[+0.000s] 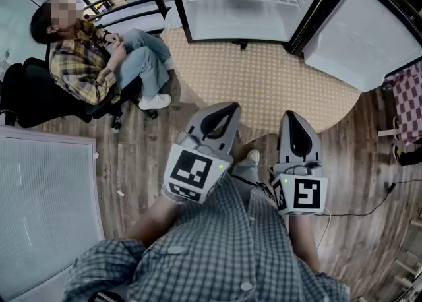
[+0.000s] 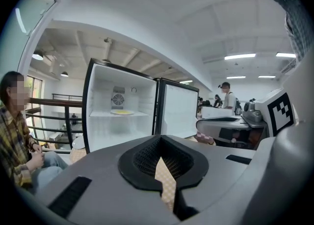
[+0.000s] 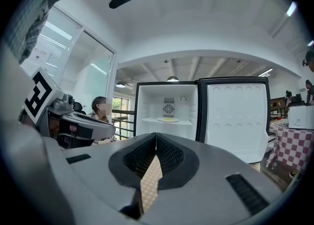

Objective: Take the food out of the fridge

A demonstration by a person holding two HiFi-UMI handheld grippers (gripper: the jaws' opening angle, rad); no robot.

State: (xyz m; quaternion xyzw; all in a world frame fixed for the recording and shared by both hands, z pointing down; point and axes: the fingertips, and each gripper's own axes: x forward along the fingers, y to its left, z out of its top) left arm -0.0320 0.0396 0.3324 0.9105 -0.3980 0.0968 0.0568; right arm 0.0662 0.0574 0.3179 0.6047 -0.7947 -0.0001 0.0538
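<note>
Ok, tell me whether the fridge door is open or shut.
Open. The door stands swung out to the right, and the white interior shows, with a plate of yellow food on its shelf.

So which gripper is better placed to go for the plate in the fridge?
Probably right. The plate sits almost straight ahead of the right gripper, but left of where the left gripper points. Both grippers are shut, empty and short of the fridge.
</note>
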